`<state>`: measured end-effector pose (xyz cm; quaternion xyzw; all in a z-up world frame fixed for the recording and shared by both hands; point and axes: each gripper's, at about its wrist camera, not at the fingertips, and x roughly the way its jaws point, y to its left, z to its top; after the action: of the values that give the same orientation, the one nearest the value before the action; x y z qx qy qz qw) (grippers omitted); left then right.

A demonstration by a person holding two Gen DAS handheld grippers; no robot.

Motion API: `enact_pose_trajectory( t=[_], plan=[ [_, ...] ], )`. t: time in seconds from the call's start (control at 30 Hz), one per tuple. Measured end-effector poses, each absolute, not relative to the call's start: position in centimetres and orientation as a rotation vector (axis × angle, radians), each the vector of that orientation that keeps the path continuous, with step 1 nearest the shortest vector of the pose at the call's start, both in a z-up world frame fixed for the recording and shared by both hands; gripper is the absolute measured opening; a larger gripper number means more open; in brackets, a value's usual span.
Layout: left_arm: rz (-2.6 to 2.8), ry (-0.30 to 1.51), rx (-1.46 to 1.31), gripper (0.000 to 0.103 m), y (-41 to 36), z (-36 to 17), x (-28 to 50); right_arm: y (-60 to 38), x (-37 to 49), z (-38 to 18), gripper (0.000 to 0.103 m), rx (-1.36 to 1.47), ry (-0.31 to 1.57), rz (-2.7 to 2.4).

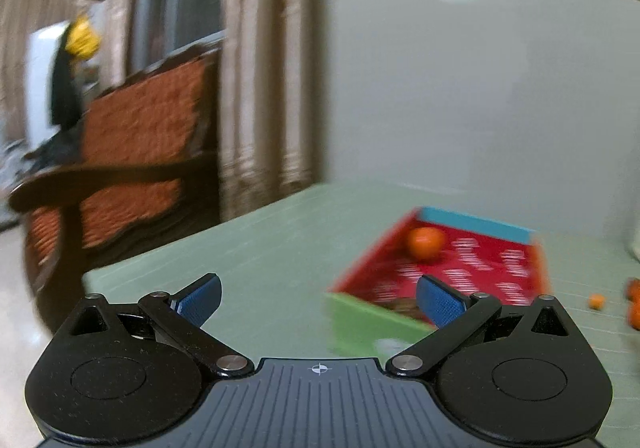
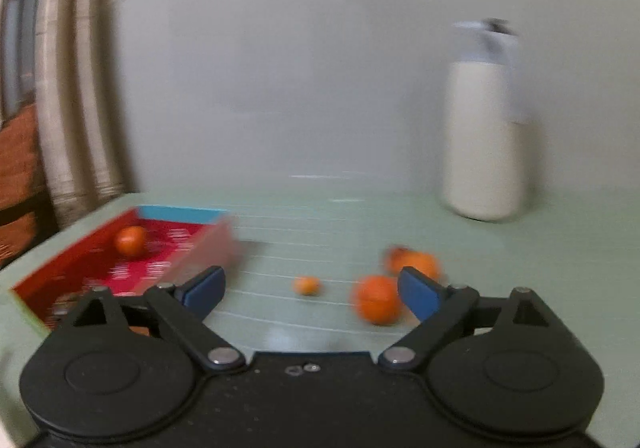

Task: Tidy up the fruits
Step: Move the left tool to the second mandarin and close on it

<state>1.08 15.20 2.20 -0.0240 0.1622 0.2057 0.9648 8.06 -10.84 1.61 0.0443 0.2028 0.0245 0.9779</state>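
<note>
Pale green tabletop (image 2: pixel 360 216) runs back to a grey wall, both views smeared by motion; left of the left gripper (image 1: pixel 319 302) stands a wooden chair (image 1: pixel 132 152) with orange upholstery; its jaws are spread wide with nothing between them; ahead and right of it sits the red box (image 1: pixel 472 268), one orange (image 1: pixel 425 242) inside, its white lettering too blurred to read; the right gripper (image 2: pixel 312 290) gapes empty too, box ahead-left, a small orange (image 2: pixel 306 285) straight ahead, two larger oranges (image 2: pixel 376 300) by its right finger, a cream bottle (image 2: pixel 486 140) beyond.
</note>
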Motion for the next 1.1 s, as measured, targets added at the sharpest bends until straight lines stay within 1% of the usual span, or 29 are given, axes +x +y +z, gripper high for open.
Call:
enact_pose_trajectory(
  t=[0.2,0.47,0.73,0.77,0.83,1.0,1.07,1.1],
  plan=[
    [0.217,0.298,0.055,0.103,8.2,2.4,2.5,-16.1,6.3,1.3,0.103,0.085,0.375,-0.148],
    [0.01,0.353,0.143,0.102,-0.1,1.6,5.4,-21.9,4.4,0.8,0.103,0.165,0.357,-0.361],
    [-0.098,0.424,0.213,0.101,-5.7,0.5,8.4,-25.8,3.2,0.0,0.103,0.176,0.347,-0.528],
    [-0.106,0.432,0.215,0.093,-6.4,0.3,9.1,-26.3,3.1,0.0,0.103,0.181,0.348,-0.533],
    [-0.127,0.466,0.226,0.082,-7.6,0.0,10.1,-27.2,2.9,-0.1,0.103,0.198,0.346,-0.539],
    [-0.151,0.497,0.216,0.079,-9.1,-0.5,11.6,-28.8,2.1,-0.3,0.103,0.219,0.343,-0.558],
    [-0.159,0.503,0.226,0.071,-9.9,-0.7,12.2,-29.1,1.4,-0.2,0.103,0.227,0.345,-0.557],
    [-0.166,0.51,0.229,0.069,-10.3,-0.8,12.5,-29.2,1.2,-0.3,0.103,0.229,0.346,-0.555]
  ],
)
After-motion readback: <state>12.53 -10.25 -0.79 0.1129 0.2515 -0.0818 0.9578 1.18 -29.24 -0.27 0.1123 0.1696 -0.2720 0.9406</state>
